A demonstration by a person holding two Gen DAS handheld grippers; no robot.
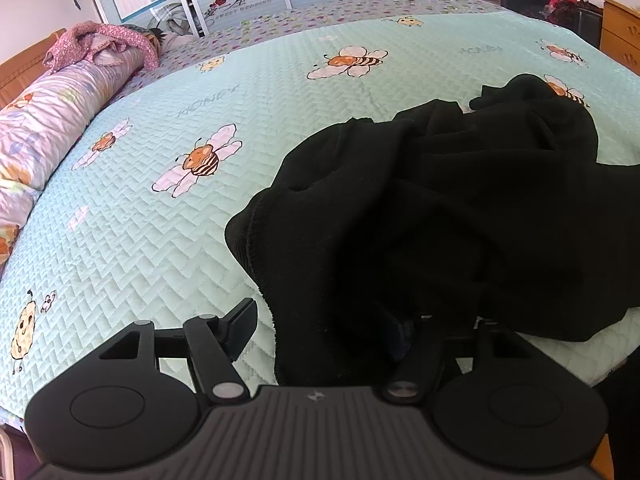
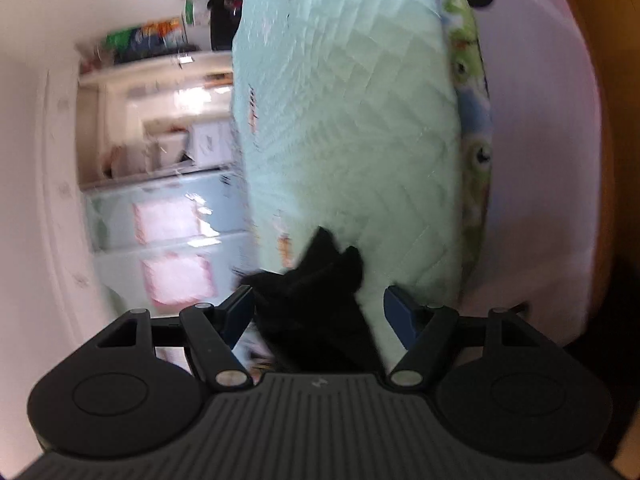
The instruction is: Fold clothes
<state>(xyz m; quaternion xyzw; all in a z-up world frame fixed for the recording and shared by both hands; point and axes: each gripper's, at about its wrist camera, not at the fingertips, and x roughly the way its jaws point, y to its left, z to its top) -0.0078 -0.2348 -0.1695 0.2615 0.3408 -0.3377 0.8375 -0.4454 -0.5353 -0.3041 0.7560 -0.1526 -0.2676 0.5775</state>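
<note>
The mint quilt [image 1: 280, 128] reads "HONEY" beside its printed bees – five clear in the left wrist view – and a cabinet door [image 1: 240, 0] behind says "SWEET WEDDING". One black garment [image 1: 440, 208] lies bunched on the bed. The left gripper [image 1: 332, 332] has jaws apart, cloth draped between them; whether they pinch, I cannot tell. The right gripper [image 2: 320, 312] has wide jaws, a black fold [image 2: 316, 300] loose between.

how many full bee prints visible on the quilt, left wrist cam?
4 clear: one near the middle left, a smaller one further left, one at top centre, one at far right. A fifth peeks from behind the black garment; more may be hidden.
</note>
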